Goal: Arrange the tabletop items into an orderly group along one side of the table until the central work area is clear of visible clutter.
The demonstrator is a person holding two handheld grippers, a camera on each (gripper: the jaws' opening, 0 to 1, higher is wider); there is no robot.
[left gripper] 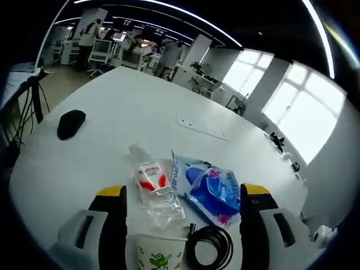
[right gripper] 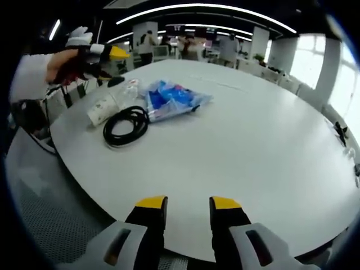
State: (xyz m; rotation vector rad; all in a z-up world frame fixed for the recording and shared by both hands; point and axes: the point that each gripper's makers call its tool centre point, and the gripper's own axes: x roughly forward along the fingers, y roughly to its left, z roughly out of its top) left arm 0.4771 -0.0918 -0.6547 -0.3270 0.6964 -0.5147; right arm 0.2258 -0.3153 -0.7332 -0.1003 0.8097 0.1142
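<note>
- In the left gripper view, our left gripper [left gripper: 183, 205] rises from the bottom of the frame with its jaws spread wide and nothing between them; it hovers over the clutter.
- Lowest in that frame sit a paper cup [left gripper: 160, 254] with a green print and a coiled black cable [left gripper: 209, 247], just beside each other.
- Just above them lie a crushed clear plastic bottle [left gripper: 153, 188] with a red-and-white label, its writing too blurred for us to read, and a blue packet [left gripper: 209, 188], whose print we cannot read either.
- A black mouse-like object [left gripper: 71, 124] lies apart, at the left of the frame.
- In the right gripper view, our right gripper [right gripper: 188, 211] hangs at the bottom edge over the bare white surface [right gripper: 253, 146], jaws slightly parted and empty, well away from the pile in the upper left.
- We judge the pile is already near one edge; the stray black object is what remains to be brought in.
- To do it well, we should pinch one item at a time, set it beside the others and avoid snagging the cable.
</note>
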